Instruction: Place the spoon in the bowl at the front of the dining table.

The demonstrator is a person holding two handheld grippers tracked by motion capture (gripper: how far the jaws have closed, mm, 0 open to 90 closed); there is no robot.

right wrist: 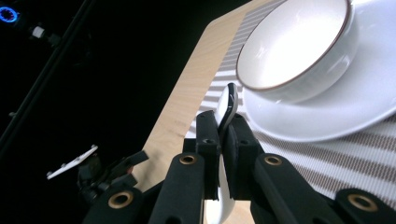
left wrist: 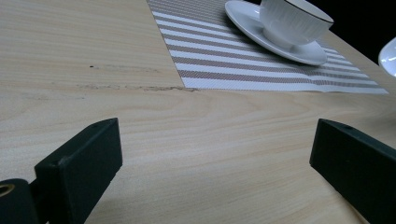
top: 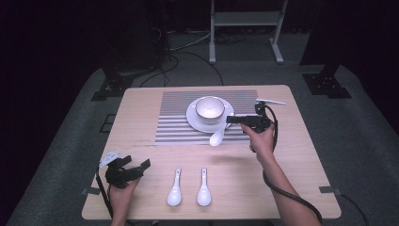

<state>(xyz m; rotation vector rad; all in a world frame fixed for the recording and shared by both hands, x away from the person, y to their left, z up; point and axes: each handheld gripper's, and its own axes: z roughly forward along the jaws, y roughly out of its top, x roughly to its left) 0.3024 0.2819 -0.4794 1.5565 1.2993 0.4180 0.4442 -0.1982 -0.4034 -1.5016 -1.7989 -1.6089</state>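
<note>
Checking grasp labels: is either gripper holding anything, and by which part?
The right gripper is shut on the handle of a white ceramic soup spoon, its bowl hanging over the striped placemat. The left gripper is open, holding nothing.

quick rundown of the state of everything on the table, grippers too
right hand-held gripper: shut on the white ceramic spoon
white ceramic spoon: held by its handle, bowl end hanging down beside the saucer
left hand-held gripper: open, holding nothing
white ceramic bowl with dark rim: upright on the saucer, looks unfilled
white saucer: flat on the striped placemat
two white spoons: lying side by side near the table's front edge
</note>
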